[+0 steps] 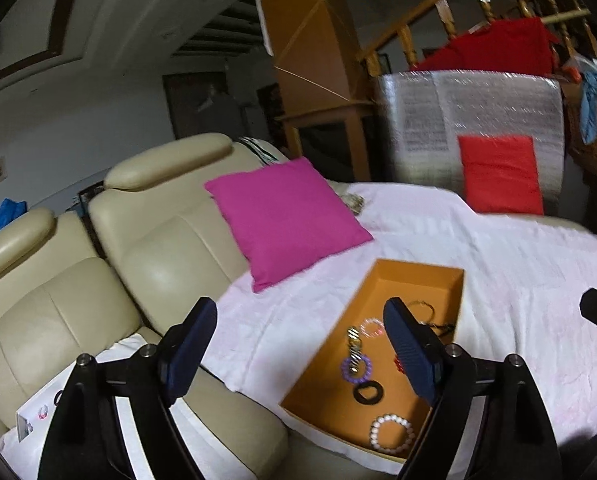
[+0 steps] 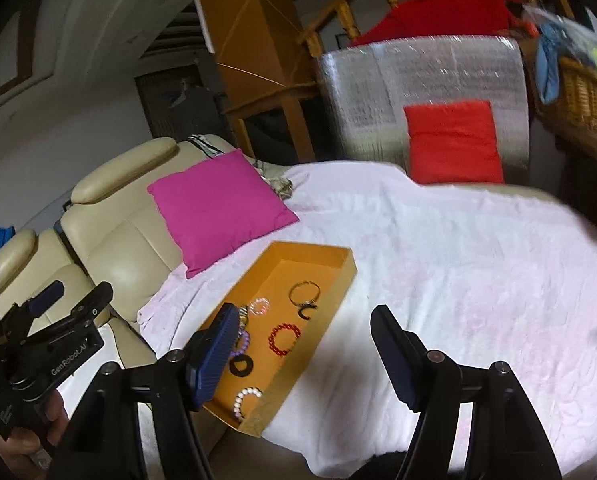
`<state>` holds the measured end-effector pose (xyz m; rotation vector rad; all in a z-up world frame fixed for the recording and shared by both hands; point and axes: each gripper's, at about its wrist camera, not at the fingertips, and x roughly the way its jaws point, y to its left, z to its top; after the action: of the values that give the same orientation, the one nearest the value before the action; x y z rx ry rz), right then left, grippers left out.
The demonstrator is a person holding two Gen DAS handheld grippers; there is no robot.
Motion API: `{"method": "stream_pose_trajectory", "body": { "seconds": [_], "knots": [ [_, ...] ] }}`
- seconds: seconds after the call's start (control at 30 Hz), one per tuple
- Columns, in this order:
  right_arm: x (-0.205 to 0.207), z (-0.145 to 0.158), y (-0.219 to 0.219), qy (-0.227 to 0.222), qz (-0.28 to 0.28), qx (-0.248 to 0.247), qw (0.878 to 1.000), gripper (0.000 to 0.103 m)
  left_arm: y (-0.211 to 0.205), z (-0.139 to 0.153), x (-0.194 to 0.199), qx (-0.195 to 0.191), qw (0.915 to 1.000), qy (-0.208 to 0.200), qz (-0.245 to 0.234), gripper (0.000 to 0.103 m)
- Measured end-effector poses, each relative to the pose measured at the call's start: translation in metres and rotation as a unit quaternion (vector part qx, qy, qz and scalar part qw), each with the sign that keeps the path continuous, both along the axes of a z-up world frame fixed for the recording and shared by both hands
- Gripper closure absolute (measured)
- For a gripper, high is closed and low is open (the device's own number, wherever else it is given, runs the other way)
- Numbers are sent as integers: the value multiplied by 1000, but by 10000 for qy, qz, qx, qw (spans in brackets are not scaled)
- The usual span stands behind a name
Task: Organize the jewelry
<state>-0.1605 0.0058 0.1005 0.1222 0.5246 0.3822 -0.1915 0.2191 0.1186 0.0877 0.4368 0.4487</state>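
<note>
Shallow orange cardboard box (image 2: 340, 264) on a pale pink sheet (image 2: 438, 280) spread over a cream leather sofa (image 1: 158, 256). Inside lie the sorted pieces: a white pearl-bead bracelet (image 1: 391, 432), a black ring-shaped band (image 1: 368, 394), a purple beaded bracelet (image 1: 354, 367), a red beaded bracelet (image 2: 284, 339), a pale pink beaded bracelet (image 2: 259, 306) and a thin metal bangle (image 2: 304, 293).

No jewelry shows loose on the sheet, so the sorting looks close to finished; the blurred items on a white card (image 1: 34, 416) at the sofa's near edge may be pieces left over.

The left gripper (image 1: 298, 344) and the right gripper (image 2: 298, 348) both hang above the box with jaws spread wide and nothing between them.

The box's near end sits close to the sheet's front edge. A magenta square cushion (image 2: 218, 208) crowds its far left corner; the sheet to its right lies open.
</note>
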Motion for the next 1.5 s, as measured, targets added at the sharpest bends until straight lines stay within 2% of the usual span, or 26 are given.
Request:
{"method": "stream_pose_trajectory", "body": {
  "seconds": [0.33,0.63,1.07,1.3,1.5],
  "knots": [
    [-24,8,46,-148,426,-438,9980,30,17,4,-14,72,9998,-8,171,15],
    [-50,7,64,-180,742,-727,9944,28,19,10,-38,110,9997,-48,226,12],
    [-53,3,53,110,381,-614,9973,27,10,23,-66,257,9993,-126,255,11],
    [-50,-2,51,187,315,-538,9979,27,10,22,-65,128,9996,-64,239,11],
    [-46,-8,50,296,265,-495,9980,27,6,19,-62,175,9997,3,186,11]
  ]
}}
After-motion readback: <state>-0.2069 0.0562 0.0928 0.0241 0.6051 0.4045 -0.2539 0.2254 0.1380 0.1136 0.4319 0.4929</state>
